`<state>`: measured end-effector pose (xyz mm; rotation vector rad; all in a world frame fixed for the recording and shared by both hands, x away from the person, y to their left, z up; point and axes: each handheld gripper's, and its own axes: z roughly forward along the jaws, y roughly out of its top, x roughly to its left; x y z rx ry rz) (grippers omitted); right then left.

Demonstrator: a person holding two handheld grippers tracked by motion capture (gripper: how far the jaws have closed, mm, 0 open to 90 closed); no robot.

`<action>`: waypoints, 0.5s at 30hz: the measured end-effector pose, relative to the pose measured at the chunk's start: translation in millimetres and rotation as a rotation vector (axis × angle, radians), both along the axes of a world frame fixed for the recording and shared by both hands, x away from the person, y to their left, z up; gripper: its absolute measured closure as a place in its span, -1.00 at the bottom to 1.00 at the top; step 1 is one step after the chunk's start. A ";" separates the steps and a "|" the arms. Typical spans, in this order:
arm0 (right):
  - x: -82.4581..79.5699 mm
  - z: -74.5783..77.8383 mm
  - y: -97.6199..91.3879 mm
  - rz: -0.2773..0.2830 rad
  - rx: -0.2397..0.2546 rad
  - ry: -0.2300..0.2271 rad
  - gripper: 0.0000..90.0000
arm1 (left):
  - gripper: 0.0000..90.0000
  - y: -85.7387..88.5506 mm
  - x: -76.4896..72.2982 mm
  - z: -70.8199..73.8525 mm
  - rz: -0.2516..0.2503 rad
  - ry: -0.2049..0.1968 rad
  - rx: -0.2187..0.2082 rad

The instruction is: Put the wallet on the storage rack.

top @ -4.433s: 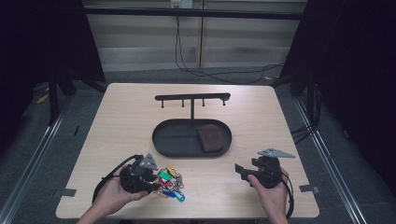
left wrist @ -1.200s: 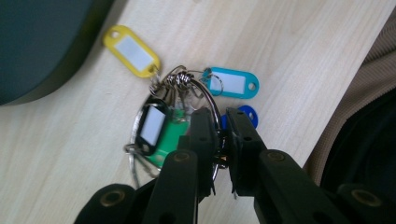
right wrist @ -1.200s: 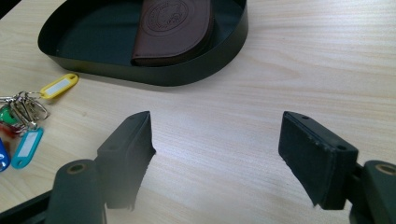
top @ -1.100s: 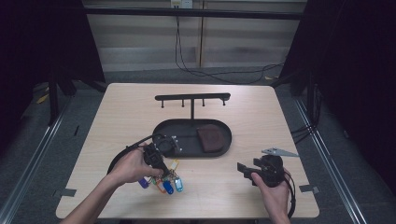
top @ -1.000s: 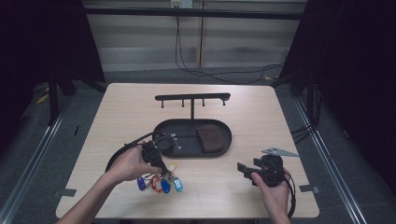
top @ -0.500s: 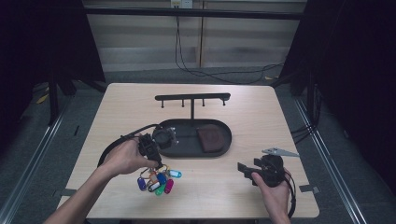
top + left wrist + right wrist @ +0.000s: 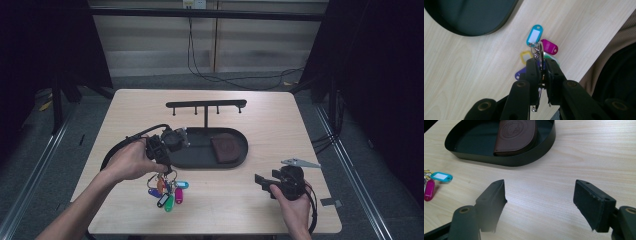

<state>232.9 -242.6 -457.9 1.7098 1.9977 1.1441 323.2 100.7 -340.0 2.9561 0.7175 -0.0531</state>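
Note:
My left gripper point(image 7: 161, 159) is shut on the metal ring of a bunch of keys with coloured tags point(image 7: 167, 190), which hangs from it just above the table in front of the black oval tray point(image 7: 200, 161). In the left gripper view the jaws pinch the ring point(image 7: 540, 53), and the blue, pink, yellow and purple tags point(image 7: 534, 35) dangle below them. A brown leather wallet point(image 7: 224, 147) lies in the right end of the tray. My right gripper point(image 7: 263, 181) stands open near the front right of the table, pointing left with nothing between its jaws point(image 7: 539, 202).
A black hook rail point(image 7: 206, 105) stands on a post at the back of the tray. The tray's rim point(image 7: 506, 161) lies ahead of the right gripper. The table's front edge runs close under the left gripper.
My left gripper has lifted the key bunch off the table and carried it back towards the tray. The right gripper has stayed where it was.

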 end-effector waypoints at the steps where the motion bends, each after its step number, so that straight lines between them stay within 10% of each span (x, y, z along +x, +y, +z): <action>1: 0.1 -0.2 -0.4 0.000 0.002 0.000 -0.43 | 0.83 0.7 1.0 1.6 -0.006 0.005 -0.006; 15: 0.6 -0.7 -1.4 -0.006 0.004 0.003 -0.44 | 0.83 8.3 10.6 37.4 0.006 -0.022 -0.044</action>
